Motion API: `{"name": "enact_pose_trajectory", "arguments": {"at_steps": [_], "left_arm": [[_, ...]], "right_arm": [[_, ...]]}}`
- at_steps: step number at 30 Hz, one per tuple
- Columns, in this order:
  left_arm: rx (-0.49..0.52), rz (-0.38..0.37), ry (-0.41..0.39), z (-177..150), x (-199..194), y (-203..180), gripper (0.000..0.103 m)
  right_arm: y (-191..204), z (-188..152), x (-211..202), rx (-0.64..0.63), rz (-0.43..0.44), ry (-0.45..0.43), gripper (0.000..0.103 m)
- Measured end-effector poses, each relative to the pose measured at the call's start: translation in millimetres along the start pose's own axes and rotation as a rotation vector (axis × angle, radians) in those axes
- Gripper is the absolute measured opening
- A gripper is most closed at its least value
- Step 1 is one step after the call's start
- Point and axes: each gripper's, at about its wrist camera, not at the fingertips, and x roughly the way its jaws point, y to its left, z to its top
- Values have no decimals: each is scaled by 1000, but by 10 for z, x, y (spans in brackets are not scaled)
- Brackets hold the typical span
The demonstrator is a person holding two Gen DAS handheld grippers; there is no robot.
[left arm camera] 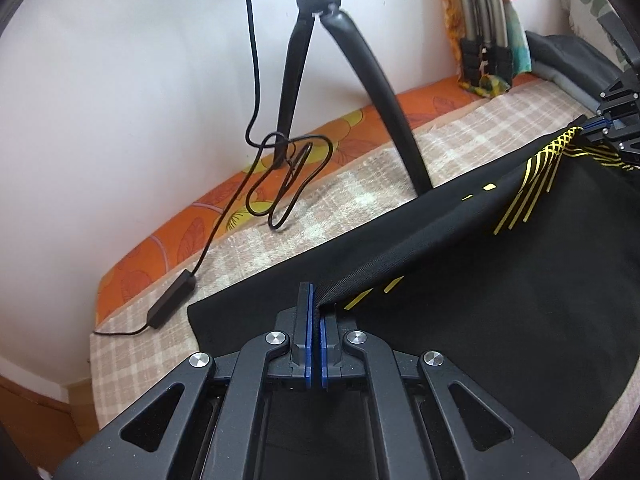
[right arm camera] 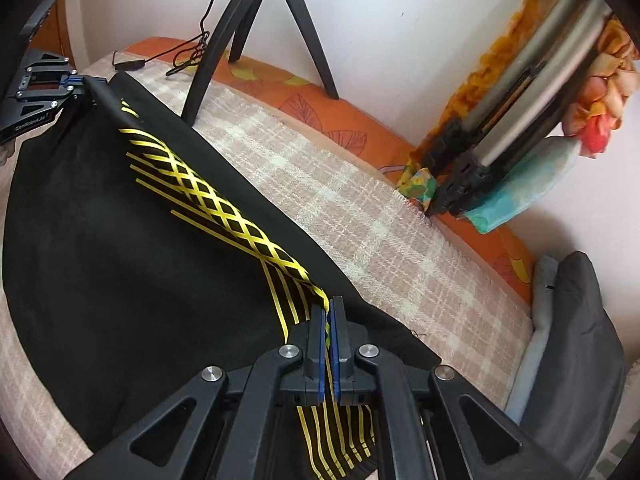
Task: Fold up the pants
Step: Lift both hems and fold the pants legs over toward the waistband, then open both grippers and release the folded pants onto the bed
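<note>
Black pants with yellow stripes lie over a checked beige blanket on a bed. My left gripper is shut on the ribbed black edge of the pants and lifts it off the bed. My right gripper is shut on the pants at the yellow lattice stripe, holding that edge up. The fabric hangs stretched between the two grippers. The right gripper shows at the far right of the left wrist view, and the left gripper shows at the far left of the right wrist view.
A black tripod stands on the bed by the white wall, with a looped cable and black adapter. Folded metal stands in floral cloth lean at the wall. A dark grey cushion lies at the bed's right end.
</note>
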Motion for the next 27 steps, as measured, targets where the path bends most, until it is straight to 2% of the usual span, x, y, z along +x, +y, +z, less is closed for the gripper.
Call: {"name": "enact_pose_trajectory", "arguments": {"at_steps": [6,8,11,14,17,18,20,22,24,26,27], "left_arm": [[27,35,20,-10,163,19,7],[9,32,31,-9,201,74,12],[-30,55,32,-14,247,193,13],[-61,91,32,-24,269,306,13],[-95,136,22,-16,212,462,13],[-119,145,17,-14,164,562,13],[-163,176,1,-20,36,761,13],[-198,199,-17,-54,-116,933,13],[-239,201,-31,-117,-283,1079,13],[-278,176,-32,-209,-422,1177,21],[-297,163,-31,-274,-496,1203,25]], "right_arm": [[-25,20,146,-1,4,26,0],[-18,21,169,-3,10,32,0],[-69,43,191,25,36,42,0],[-151,73,187,59,41,35,4],[-194,84,201,92,21,38,15],[-208,84,211,104,6,41,24],[-246,88,219,119,-2,38,26],[-310,81,193,155,-1,29,37],[-366,52,119,188,-31,15,42],[-421,14,8,228,-19,-12,43],[-445,-22,-55,254,-14,-22,49]]}}
